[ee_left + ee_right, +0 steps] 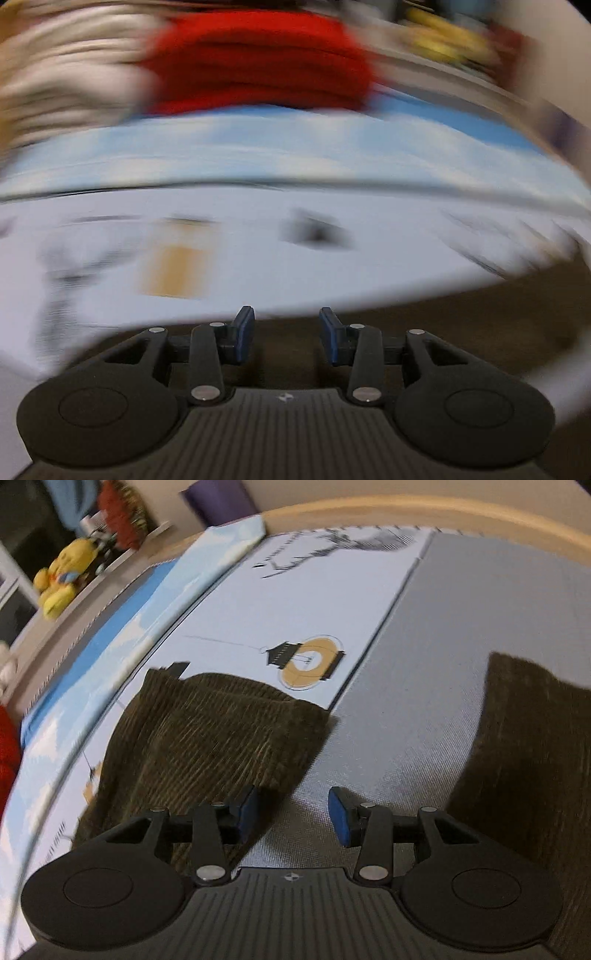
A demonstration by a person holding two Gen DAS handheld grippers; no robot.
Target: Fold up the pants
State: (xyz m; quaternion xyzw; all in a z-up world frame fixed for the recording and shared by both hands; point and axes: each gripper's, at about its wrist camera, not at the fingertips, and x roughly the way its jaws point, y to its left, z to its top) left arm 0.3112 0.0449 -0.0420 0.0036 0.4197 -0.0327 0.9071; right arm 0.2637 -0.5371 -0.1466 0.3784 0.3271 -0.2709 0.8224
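Observation:
Dark brown corduroy pants [207,731] lie on a bed; one leg end spreads at centre left, and a second brown part [528,746] lies at the right. My right gripper [291,812] hangs over the grey sheet between them, jaws apart with nothing between the blue pads; its left pad [248,808] is just at the cloth's edge. The left wrist view is heavily blurred. There my left gripper [286,332] is open and empty, above brown cloth [461,325] that fills the lower part of that view.
The bedding is a pale printed sheet [295,602] beside a grey sheet [443,627]. A red folded cloth [258,59] and whitish cloth [66,74] lie at the bed's far side. A yellow plush toy [61,579] sits on a ledge. A wooden bed edge [406,509] runs along the back.

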